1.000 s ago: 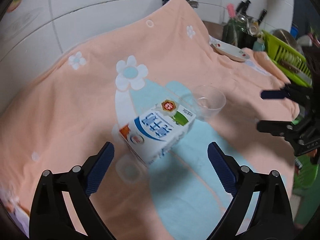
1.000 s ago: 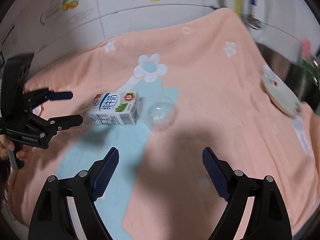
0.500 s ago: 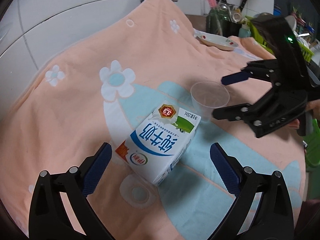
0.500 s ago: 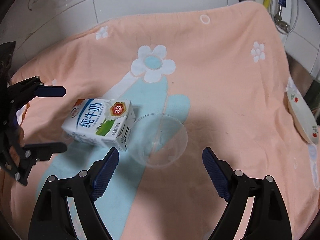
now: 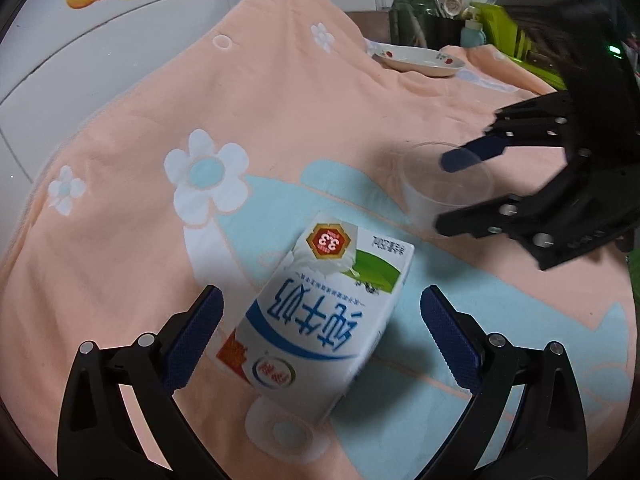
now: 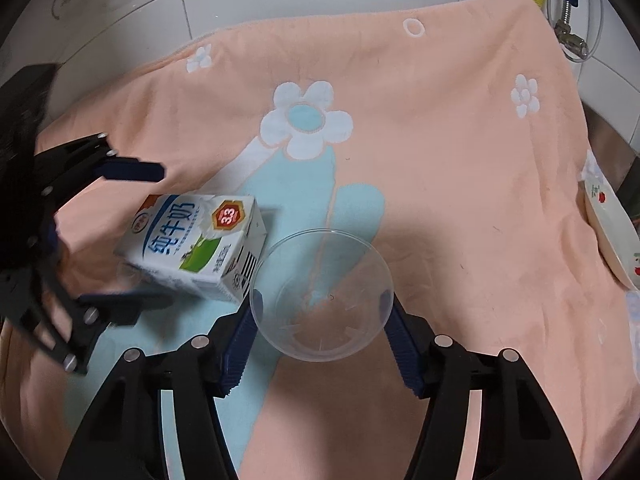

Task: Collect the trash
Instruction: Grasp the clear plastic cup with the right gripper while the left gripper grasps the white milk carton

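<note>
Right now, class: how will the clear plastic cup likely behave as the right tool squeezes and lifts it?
The clear plastic cup looks thin-walled, so it probably flexes. Empty, so likely very light. The right tool, just closing, touches its smooth sides; it might slip.

Hiding one lower corner of the milk carton (image 6: 192,244) behind the blurred left gripper (image 6: 148,236) near the left edge of the towel (image 6: 440,160). Getting cut off by the picture's right edge: the plate (image 6: 608,232) at the towel's right edge. Blurring too small to tell apart: utensils (image 5: 432,0) beyond the towel's far edge.
</note>
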